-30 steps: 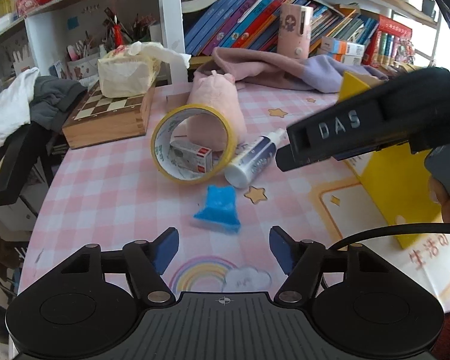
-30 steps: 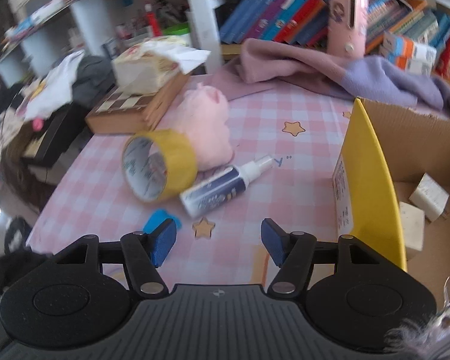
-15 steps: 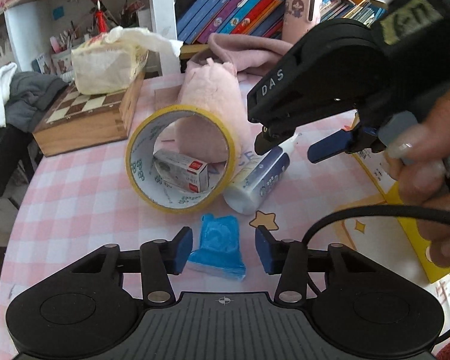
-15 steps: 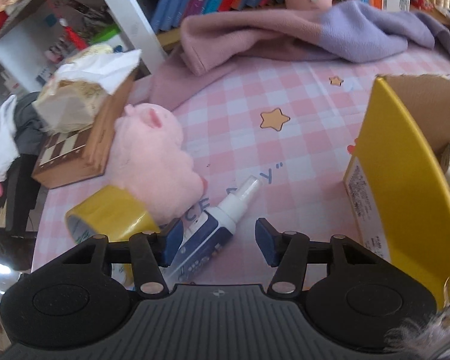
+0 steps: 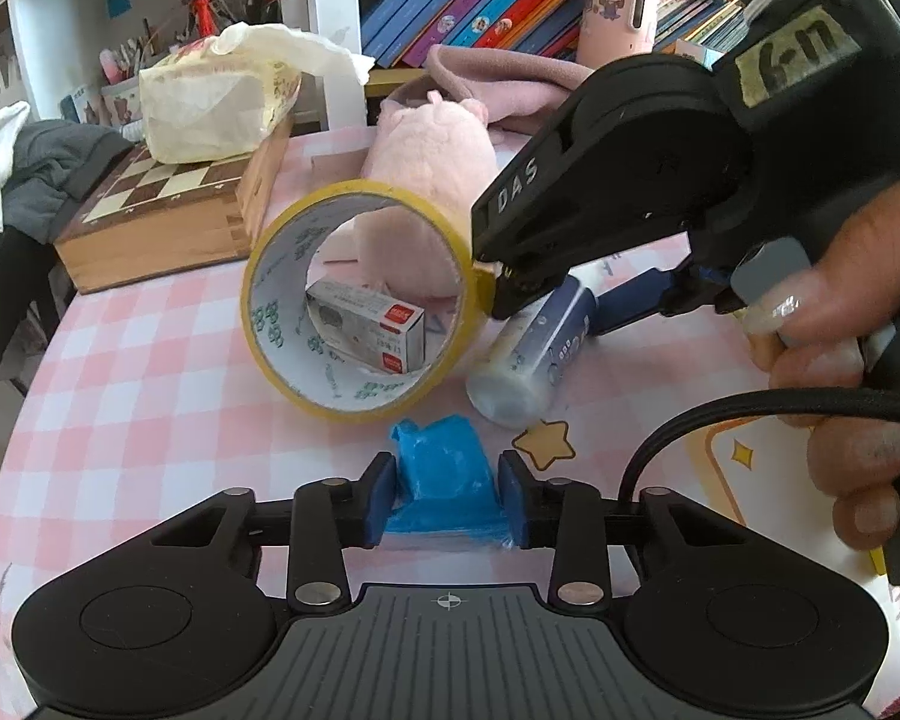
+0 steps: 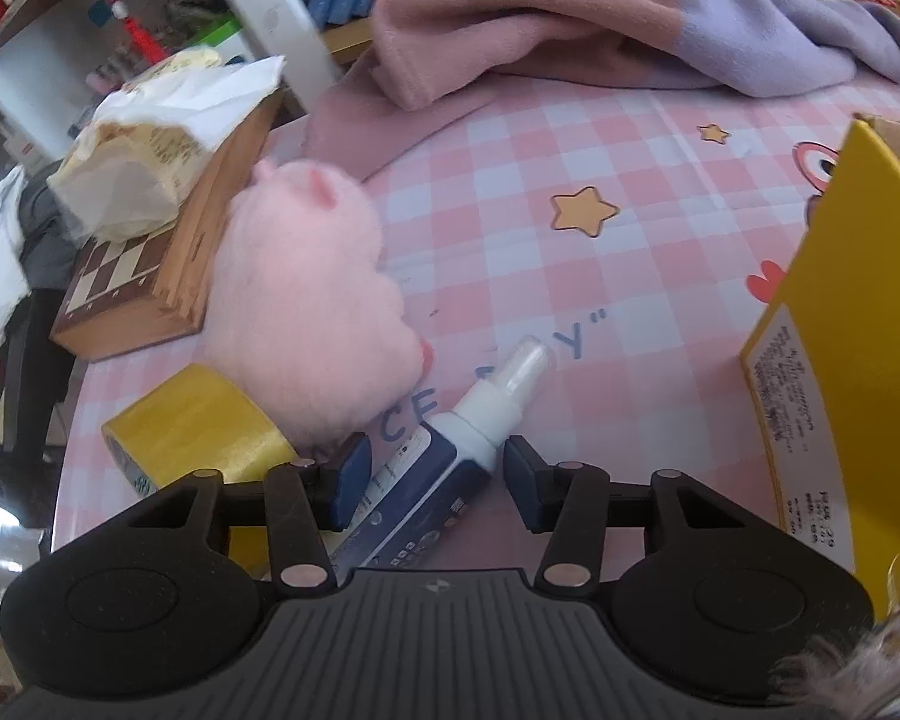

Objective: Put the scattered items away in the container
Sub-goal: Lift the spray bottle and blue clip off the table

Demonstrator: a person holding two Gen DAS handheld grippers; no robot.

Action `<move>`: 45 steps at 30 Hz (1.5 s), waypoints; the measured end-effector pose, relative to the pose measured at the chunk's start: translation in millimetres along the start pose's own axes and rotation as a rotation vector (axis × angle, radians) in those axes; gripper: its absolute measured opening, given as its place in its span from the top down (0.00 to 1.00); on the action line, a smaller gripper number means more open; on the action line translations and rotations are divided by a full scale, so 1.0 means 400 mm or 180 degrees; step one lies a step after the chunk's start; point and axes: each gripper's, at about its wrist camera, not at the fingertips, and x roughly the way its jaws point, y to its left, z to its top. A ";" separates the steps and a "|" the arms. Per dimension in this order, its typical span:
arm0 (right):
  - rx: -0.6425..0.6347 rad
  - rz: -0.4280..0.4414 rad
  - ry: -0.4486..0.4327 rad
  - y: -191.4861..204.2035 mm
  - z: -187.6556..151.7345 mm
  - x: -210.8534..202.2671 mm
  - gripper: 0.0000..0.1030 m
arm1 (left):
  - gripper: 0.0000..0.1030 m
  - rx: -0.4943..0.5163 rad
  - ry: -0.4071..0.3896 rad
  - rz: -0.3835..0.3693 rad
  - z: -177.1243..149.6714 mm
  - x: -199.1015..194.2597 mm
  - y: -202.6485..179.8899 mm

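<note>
Left gripper [image 5: 447, 495] pinched blue packet [image 5: 444, 474]; soft, might slip. Right gripper [image 6: 429, 483] spread astride bottle [image 6: 432, 480]; closing could roll it into tape [image 6: 201, 420].

Black claw [image 5: 447, 501], blue pads [image 5: 380, 498]

A table [image 6: 510, 192] is covered by a pink-and-white checked cloth printed with stars. Behind it, white shelving [image 5: 330, 30] is seen, with a row of slanted books [image 5: 480, 6] on one level. A wooden chessboard box [image 5: 168, 210] lies at the table's left edge, with a tissue pack [image 5: 210, 102] on top. A pink and purple garment [image 6: 630, 30] is draped along the far edge. Daylight falls in from the right.
</note>
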 end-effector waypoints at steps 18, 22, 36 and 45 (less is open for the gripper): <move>-0.1381 -0.0185 0.0173 0.037 -0.137 -0.057 0.56 | 0.70 -0.0002 0.0052 -0.0082 -0.036 -0.035 0.002; -0.1421 -0.0121 0.0136 0.031 -0.137 -0.065 0.66 | 0.71 0.0011 0.0037 -0.0082 -0.038 -0.036 0.002; -0.1490 0.0150 -0.0242 0.031 -0.174 -0.213 0.70 | 0.72 -0.0104 -0.0226 -0.0063 -0.072 -0.178 0.007; -0.1572 0.0237 -0.0437 0.033 -0.242 -0.313 0.70 | 0.72 -0.0151 -0.0389 0.0014 -0.120 -0.284 0.006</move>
